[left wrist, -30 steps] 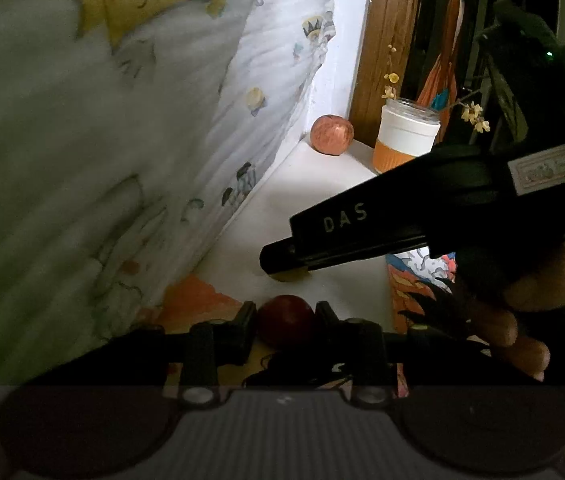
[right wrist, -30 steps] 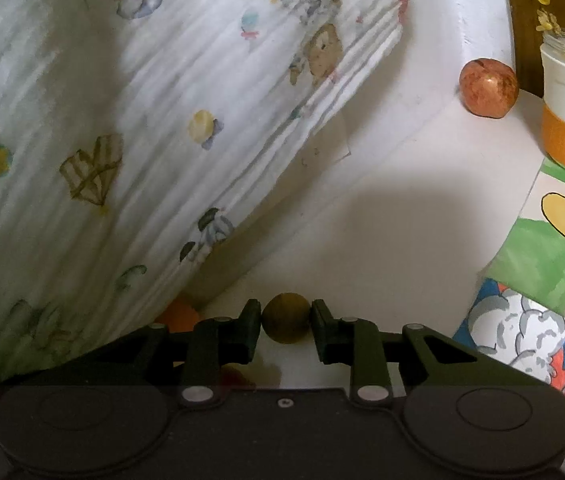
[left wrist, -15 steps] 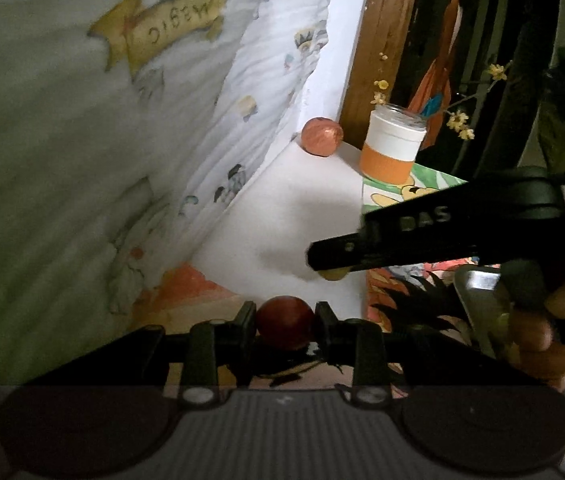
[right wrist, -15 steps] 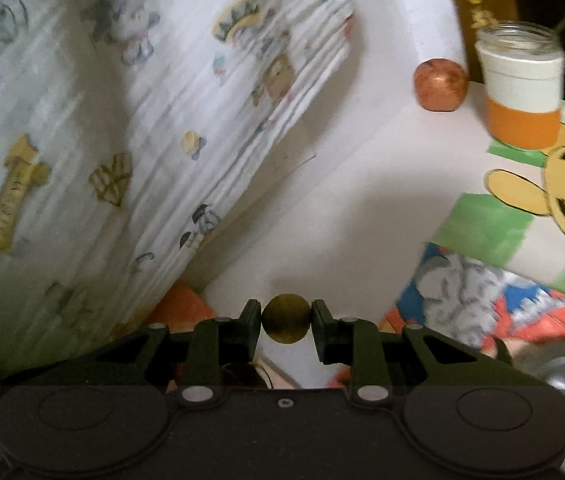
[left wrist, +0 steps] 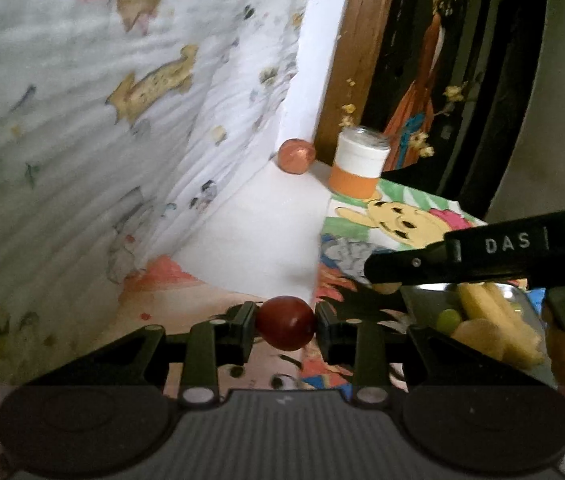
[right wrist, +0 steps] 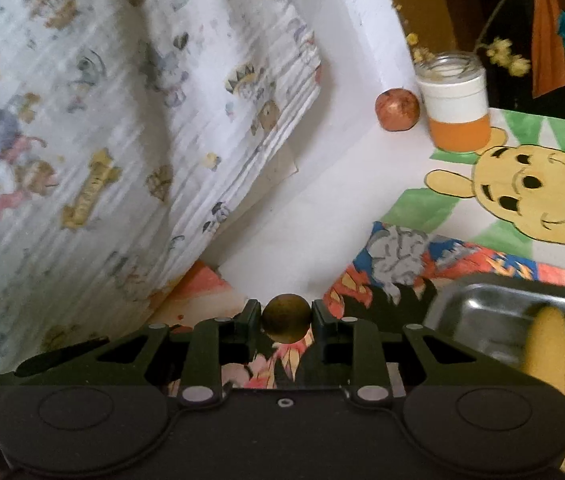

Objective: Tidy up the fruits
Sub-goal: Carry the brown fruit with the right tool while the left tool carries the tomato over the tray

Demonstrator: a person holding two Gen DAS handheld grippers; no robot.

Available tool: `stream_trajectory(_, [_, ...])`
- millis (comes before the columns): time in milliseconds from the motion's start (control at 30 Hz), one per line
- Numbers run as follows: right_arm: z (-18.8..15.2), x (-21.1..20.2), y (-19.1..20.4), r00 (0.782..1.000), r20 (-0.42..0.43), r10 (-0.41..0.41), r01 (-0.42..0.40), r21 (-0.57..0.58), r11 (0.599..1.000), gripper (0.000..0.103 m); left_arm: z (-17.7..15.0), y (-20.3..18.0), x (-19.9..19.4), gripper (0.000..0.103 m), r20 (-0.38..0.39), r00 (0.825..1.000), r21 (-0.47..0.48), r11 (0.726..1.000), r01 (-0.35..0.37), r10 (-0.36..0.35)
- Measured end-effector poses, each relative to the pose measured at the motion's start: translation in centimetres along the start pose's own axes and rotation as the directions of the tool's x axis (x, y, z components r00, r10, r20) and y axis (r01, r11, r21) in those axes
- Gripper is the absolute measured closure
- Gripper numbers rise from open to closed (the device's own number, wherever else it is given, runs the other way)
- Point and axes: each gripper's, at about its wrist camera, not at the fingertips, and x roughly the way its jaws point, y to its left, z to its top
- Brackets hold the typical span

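Observation:
My left gripper (left wrist: 285, 326) is shut on a small dark red round fruit (left wrist: 285, 328), held above the picture-covered table. My right gripper (right wrist: 286, 318) is shut on a small brownish-yellow round fruit (right wrist: 286, 317). In the left wrist view the right gripper (left wrist: 378, 282) reaches in from the right with a hand on it, just left of a steel tray (left wrist: 426, 306) holding bananas (left wrist: 494, 320), a green grape (left wrist: 448, 318) and a yellow fruit (left wrist: 478, 336). The tray (right wrist: 490, 300) and bananas (right wrist: 550, 344) also show at the lower right of the right wrist view. A reddish apple (left wrist: 296, 155) (right wrist: 397, 109) sits far back by the wall.
A white and orange jar (left wrist: 360, 166) (right wrist: 456, 116) with dried yellow flowers stands beside the apple. A white cloth with cartoon prints (left wrist: 82, 140) (right wrist: 102, 120) hangs along the left. Cartoon drawings (right wrist: 522, 196) cover the table to the right.
Both grippers have pulled back and risen with their fruits still held. The steel tray with bananas has come into view at the lower right of both views.

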Motion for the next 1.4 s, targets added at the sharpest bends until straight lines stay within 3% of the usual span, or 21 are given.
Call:
stream_trajectory(400, [-4.1,-8.1,-1.5,0.997,0.067,-0.047,0.046,0.017,0.999,0.074,-0.4,-4.5,-3.6,0.068,0.043,0.996,0.021,0.997,0.079,-0.080])
stream_trajectory(767, [-8.9,-12.8,-4.2,0.990,0.104,-0.098,0.090,0.077,0.993,0.074,-2.9,-8.0,-5.3,0.068,0.008,0.990,0.037,0.989,0.143,-0.143])
stream_trajectory(1000, [-11.5,-14.7,-5.6,0.983,0.117,-0.141,0.126,0.123,0.984,0.074,-4.0,-9.7,-5.5,0.068,-0.010,0.986,0.036,0.986,0.165,-0.165])
stream_trajectory(1400, [-14.1,-15.9,-5.8,0.958,0.185,-0.218,0.208,0.071,0.976,0.074,-5.9,-12.2,-5.8,0.068,-0.005,0.985,0.057,0.984,0.171,-0.171])
